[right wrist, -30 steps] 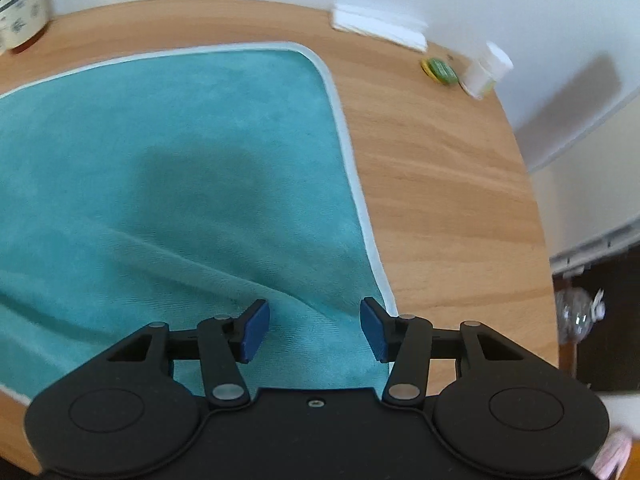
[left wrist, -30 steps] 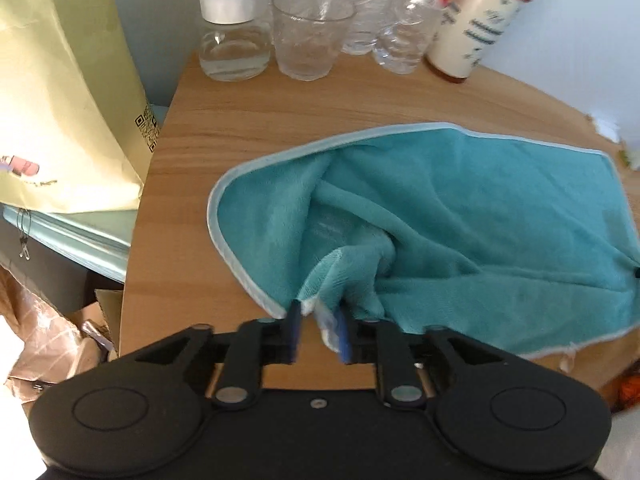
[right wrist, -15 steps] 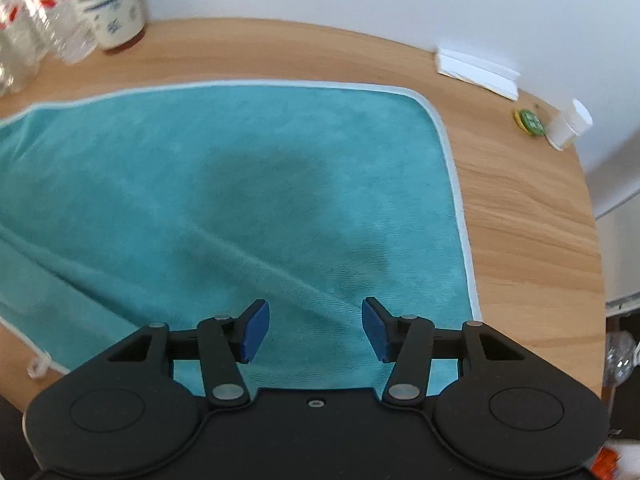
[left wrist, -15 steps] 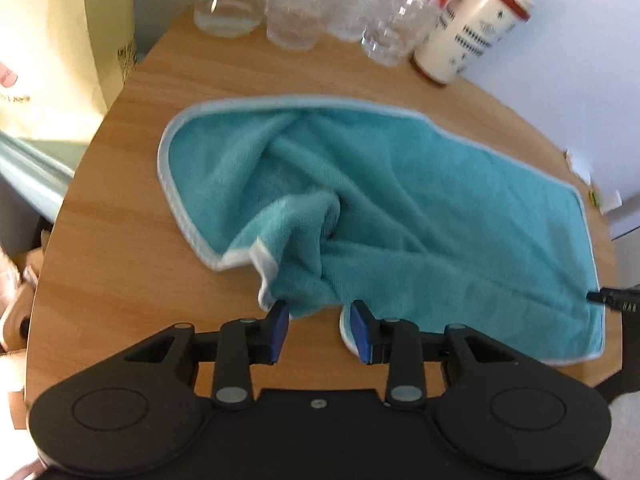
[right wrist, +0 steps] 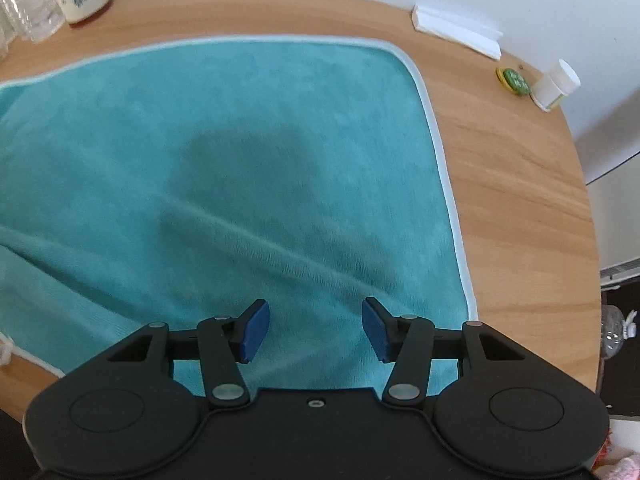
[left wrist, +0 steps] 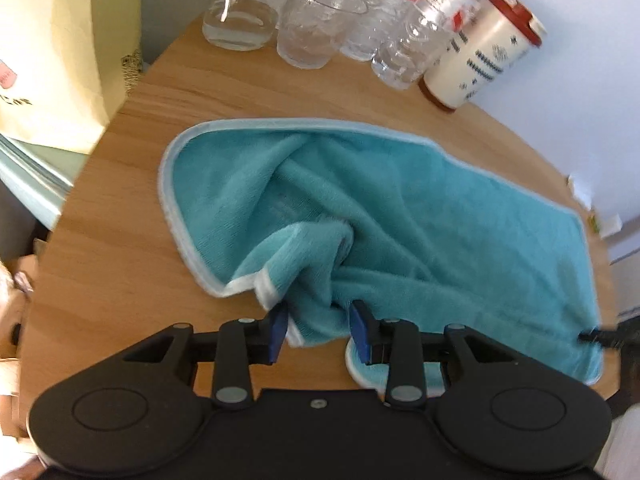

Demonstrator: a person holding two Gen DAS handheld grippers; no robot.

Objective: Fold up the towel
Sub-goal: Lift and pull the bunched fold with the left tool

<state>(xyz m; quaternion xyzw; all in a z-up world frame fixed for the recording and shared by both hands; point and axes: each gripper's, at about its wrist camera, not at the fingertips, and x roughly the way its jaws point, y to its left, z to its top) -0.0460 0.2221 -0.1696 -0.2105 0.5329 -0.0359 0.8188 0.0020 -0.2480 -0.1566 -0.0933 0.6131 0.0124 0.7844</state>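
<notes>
A teal towel [left wrist: 440,220] with a pale border lies on the round wooden table [left wrist: 120,260]. Its left end is crumpled, and a bunched fold [left wrist: 312,264] is heaped toward the near edge. My left gripper [left wrist: 319,330] is open, and the tip of that bunch sits loosely between its blue pads [left wrist: 277,330] without being pinched. In the right wrist view the towel's right half [right wrist: 240,140] lies nearly flat with shallow creases. My right gripper [right wrist: 316,328] is open just above it, with nothing between its fingers, near the towel's right edge.
Clear bottles [left wrist: 404,40], a glass [left wrist: 316,28], a jar [left wrist: 244,8] and a red-lidded cup [left wrist: 480,60] stand along the back. A yellow paper bag [left wrist: 52,52] rises at the left. A white folded paper [right wrist: 456,32], a green item [right wrist: 512,80] and a small white bottle [right wrist: 556,86] sit at the far right.
My left gripper has opened, let go of the towel fold it pinched, and pulled back and up; the fold now lies bunched on the table. The right gripper stayed open.
</notes>
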